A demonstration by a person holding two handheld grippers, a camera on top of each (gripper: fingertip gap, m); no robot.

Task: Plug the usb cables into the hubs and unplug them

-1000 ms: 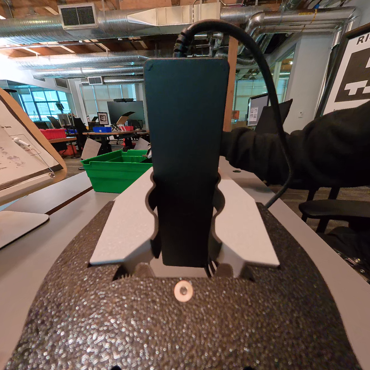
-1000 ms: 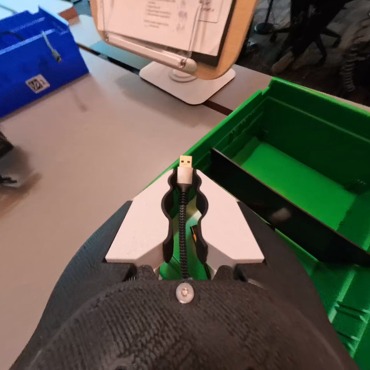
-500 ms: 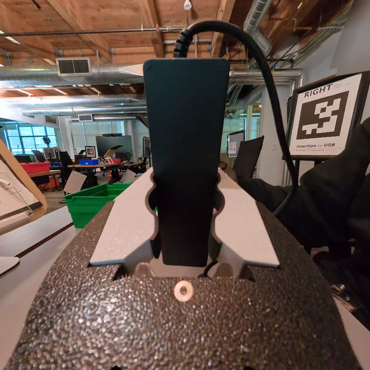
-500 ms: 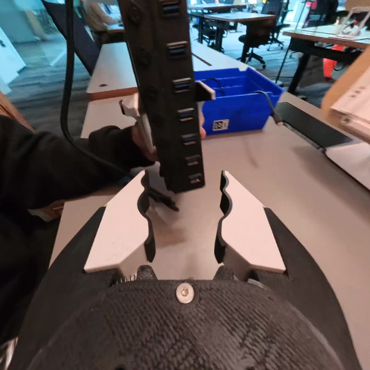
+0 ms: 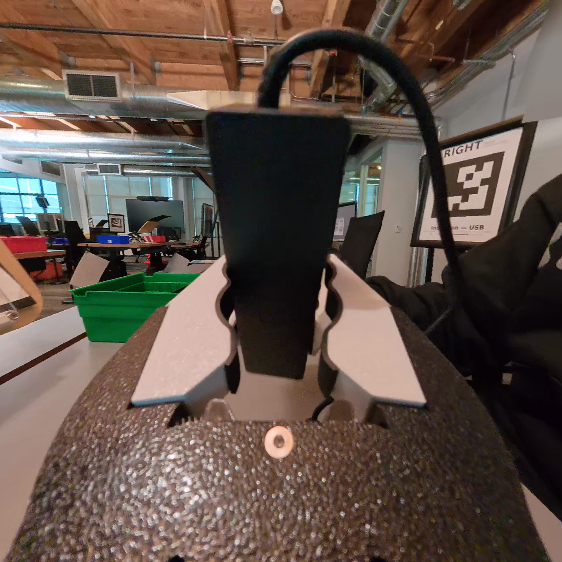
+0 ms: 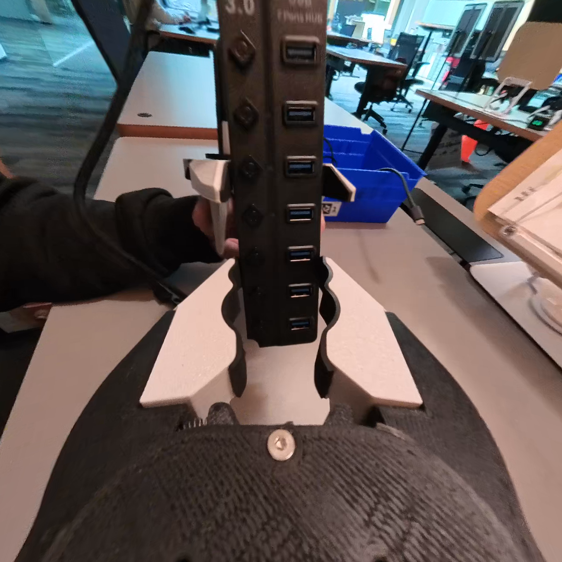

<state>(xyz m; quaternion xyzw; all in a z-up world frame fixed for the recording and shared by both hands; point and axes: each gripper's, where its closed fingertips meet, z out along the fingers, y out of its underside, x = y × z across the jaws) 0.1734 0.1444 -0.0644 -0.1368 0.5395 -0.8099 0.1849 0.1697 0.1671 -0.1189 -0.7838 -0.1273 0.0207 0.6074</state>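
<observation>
A long black USB hub (image 5: 276,213) stands upright between my two grippers. My left gripper (image 5: 276,261) is shut on its middle, with the plain back facing this camera. Its black cable (image 5: 425,152) loops over the top and down to the right. In the right wrist view the hub (image 6: 264,213) shows a column of several blue ports. My right gripper (image 6: 278,261) is closed around the hub's lower end, pads against both edges. The left gripper (image 6: 276,179) grips higher up. No plug is in any visible port.
A green bin (image 5: 121,304) sits on the grey table (image 6: 395,273) beyond the left gripper. A blue bin (image 6: 371,182) with a dark cable (image 6: 407,194) hanging over its rim stands behind the hub. A document stand (image 6: 517,197) is at the right. A black sleeve (image 6: 76,237) reaches in from the left.
My right gripper let go of the braided USB cable, swung from the green bin to the hub and closed on its lower end. The hub has tilted a little in the left gripper.
</observation>
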